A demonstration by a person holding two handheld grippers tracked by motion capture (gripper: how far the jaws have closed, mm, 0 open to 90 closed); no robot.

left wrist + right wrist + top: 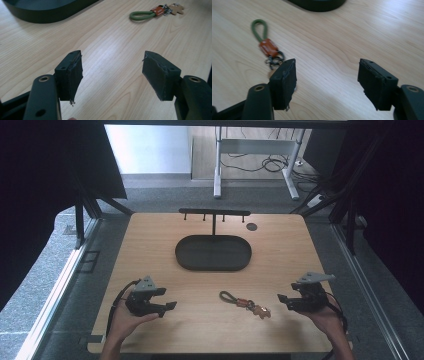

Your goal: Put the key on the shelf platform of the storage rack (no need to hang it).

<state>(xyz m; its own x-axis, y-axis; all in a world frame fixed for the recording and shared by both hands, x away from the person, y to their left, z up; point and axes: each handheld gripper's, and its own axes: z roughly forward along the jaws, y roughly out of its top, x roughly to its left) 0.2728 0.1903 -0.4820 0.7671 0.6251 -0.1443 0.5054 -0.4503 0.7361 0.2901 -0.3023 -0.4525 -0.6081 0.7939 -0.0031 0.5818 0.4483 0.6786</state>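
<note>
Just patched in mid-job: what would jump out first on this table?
The keychain with its green loop and orange tag lies on the near table edge, between both hand-held grippers. A black oval tray sits mid-table, with a hook rack rising behind it.

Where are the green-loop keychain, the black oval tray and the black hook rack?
green-loop keychain with orange tag [244, 303], high view, on the orange tag mid-chain.
black oval tray [213, 253], high view, on its bare floor.
black T-shaped hook rack [214, 212], high view, on the crossbar's middle.
</note>
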